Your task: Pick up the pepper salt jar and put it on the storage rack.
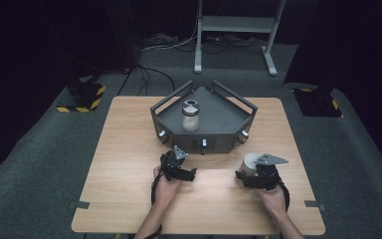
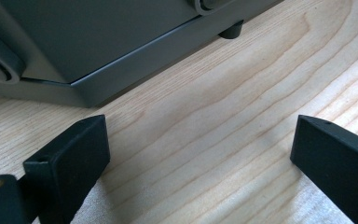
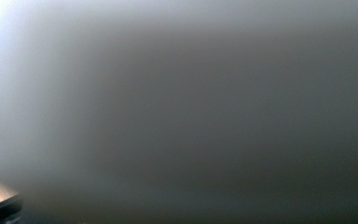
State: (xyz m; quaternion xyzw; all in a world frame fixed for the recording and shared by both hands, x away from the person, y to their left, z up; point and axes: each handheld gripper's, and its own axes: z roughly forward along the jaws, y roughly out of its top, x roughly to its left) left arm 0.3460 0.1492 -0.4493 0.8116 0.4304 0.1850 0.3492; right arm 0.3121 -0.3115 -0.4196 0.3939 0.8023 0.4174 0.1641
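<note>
Cup (image 1: 249, 162) work is what the moment shows: a pale, plain cup-like thing stands on the wooden table (image 1: 129, 149) just in front of the grey tray (image 1: 171, 117), near the tray's right front corner, and the right gripper (image 1: 251, 174) is right against its near side. From above the jaws seem to reach around the cup's lower body, but whether the pads already press on it I cannot tell — the right gripper view is a grey blur of something pressed close to the lens, with a sliver of table at one corner. The cup looks light and fairly stiff, with a smooth, possibly slippery wall; I would judge a hold around the middle of the body, not the rim, as the safest, with modest squeeze so a thin wall does not buckle. The left gripper (image 2: 200, 154) hovers low over the table just before the tray's left front face, jaws spread wide with nothing but bare wood between them. Inside the tray, well behind the cup, stands a small jar (image 1: 190, 116) with a dark lid and pale contents; being glass-like, it would likely be heavier and more fragile. No brand, label or readable writing shows on the cup, the jar or the tray.
</note>
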